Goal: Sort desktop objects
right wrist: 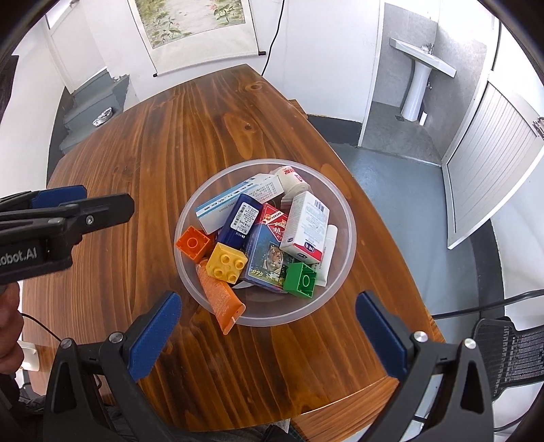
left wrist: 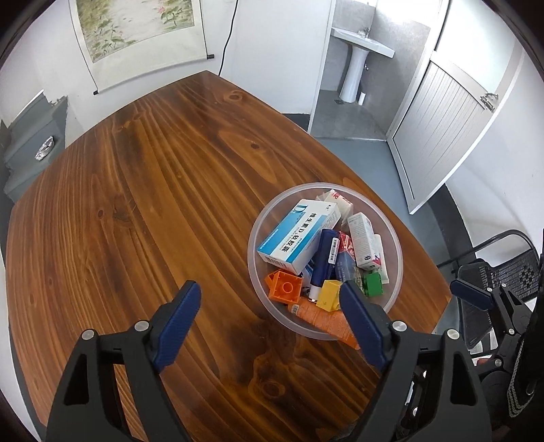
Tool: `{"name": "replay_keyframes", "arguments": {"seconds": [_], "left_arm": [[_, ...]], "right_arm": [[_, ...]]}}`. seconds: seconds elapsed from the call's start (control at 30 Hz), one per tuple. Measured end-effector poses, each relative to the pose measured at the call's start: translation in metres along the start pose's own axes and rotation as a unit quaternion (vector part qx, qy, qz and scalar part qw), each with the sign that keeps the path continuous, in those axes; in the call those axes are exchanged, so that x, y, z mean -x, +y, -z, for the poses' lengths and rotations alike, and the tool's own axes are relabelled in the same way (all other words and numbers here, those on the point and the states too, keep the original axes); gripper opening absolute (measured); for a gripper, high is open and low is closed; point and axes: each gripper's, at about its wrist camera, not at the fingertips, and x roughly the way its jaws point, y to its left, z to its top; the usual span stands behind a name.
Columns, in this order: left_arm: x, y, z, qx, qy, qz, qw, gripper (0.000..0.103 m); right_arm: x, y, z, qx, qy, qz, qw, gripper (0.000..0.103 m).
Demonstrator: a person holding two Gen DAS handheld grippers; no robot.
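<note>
A clear plastic bowl (right wrist: 204,299) stands on the wooden table (right wrist: 170,142) and holds mixed items: an orange brick (right wrist: 192,243), a yellow brick (right wrist: 227,262), a green brick (right wrist: 300,280), a blue-white medicine box (left wrist: 299,234), a dark blue tube (left wrist: 325,258), a playing card box (right wrist: 268,258), a white-red box (right wrist: 305,228) and an orange tube (right wrist: 221,296) leaning over the rim. My right gripper (right wrist: 268,323) is open just in front of the bowl. My left gripper (left wrist: 268,312) is open and empty at the bowl's left, also seen in the right wrist view (right wrist: 68,204).
The bowl (left wrist: 261,292) sits near the table's right edge (left wrist: 425,258). A black mesh chair (right wrist: 516,353) stands at the right. Behind are a wall scroll (right wrist: 193,30), grey steps (right wrist: 91,98), a white folding door (right wrist: 482,170) and a washbasin (right wrist: 418,68).
</note>
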Motion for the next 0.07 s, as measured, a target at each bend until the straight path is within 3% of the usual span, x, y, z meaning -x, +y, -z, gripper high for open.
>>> {"name": "replay_keyframes", "arguments": {"seconds": [0.07], "left_arm": [[-0.0015, -0.0003, -0.0001, -0.002, 0.002, 0.011, 0.9999, 0.086]], "right_arm": [[-0.0024, -0.0005, 0.0004, -0.001, 0.003, 0.000, 1.000, 0.103]]}}
